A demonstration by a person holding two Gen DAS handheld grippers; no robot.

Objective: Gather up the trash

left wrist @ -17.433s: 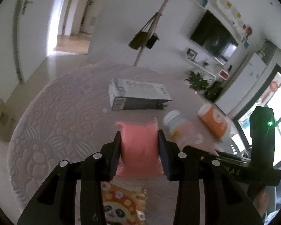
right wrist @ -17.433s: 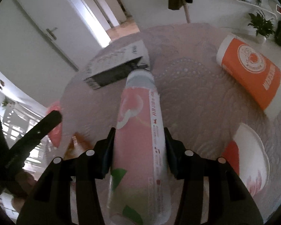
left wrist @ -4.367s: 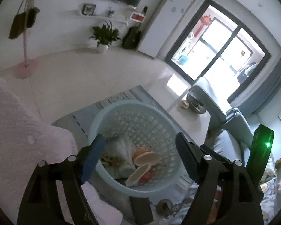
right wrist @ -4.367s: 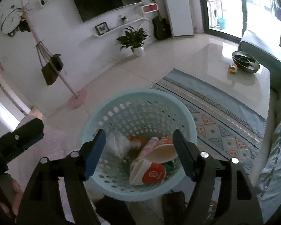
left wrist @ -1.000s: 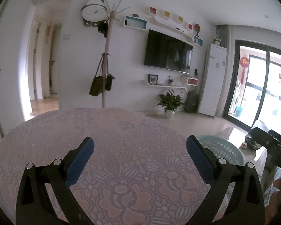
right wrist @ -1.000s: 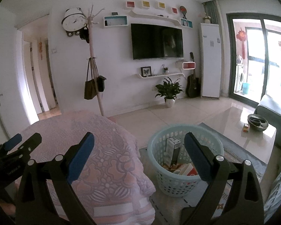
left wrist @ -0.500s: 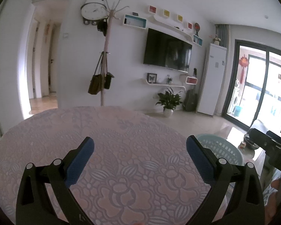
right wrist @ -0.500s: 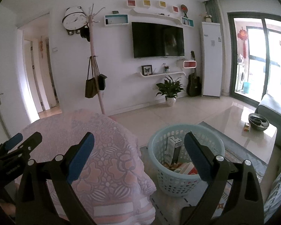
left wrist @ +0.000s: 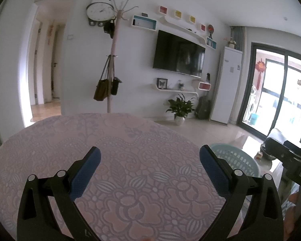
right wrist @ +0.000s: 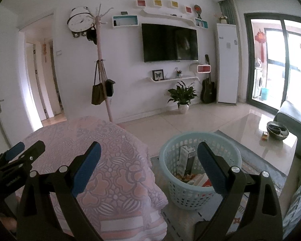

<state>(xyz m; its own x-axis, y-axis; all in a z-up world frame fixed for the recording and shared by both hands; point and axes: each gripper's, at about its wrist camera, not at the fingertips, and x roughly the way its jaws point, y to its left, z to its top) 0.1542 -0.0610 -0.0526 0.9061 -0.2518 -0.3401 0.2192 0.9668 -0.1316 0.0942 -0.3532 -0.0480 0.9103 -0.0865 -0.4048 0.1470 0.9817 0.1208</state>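
Note:
A light blue perforated basket point(right wrist: 190, 196) stands on the floor right of the round table; inside it I see a tall carton point(right wrist: 185, 160) and other trash. Its rim also shows in the left wrist view point(left wrist: 236, 156). The table wears a pink patterned cloth point(left wrist: 120, 140), also seen in the right wrist view point(right wrist: 110, 160), with nothing lying on it. My left gripper point(left wrist: 150, 167) is open and empty above the table. My right gripper point(right wrist: 148, 165) is open and empty, between the table edge and the basket. The left gripper also shows at the right wrist view's left edge point(right wrist: 20, 152).
A coat stand with bags point(right wrist: 102, 88) stands behind the table. A potted plant point(right wrist: 181, 98), a guitar point(right wrist: 208, 88) and a white cabinet point(right wrist: 226, 64) line the far wall. A low coffee table point(right wrist: 271, 142) and a sofa point(right wrist: 295, 116) are at the right; a rug point(right wrist: 260, 160) lies under the basket.
Both grippers stay open and empty with only a slight drift of view. Earlier they held a pink packet and a pink bottle, which left their jaws at the basket.

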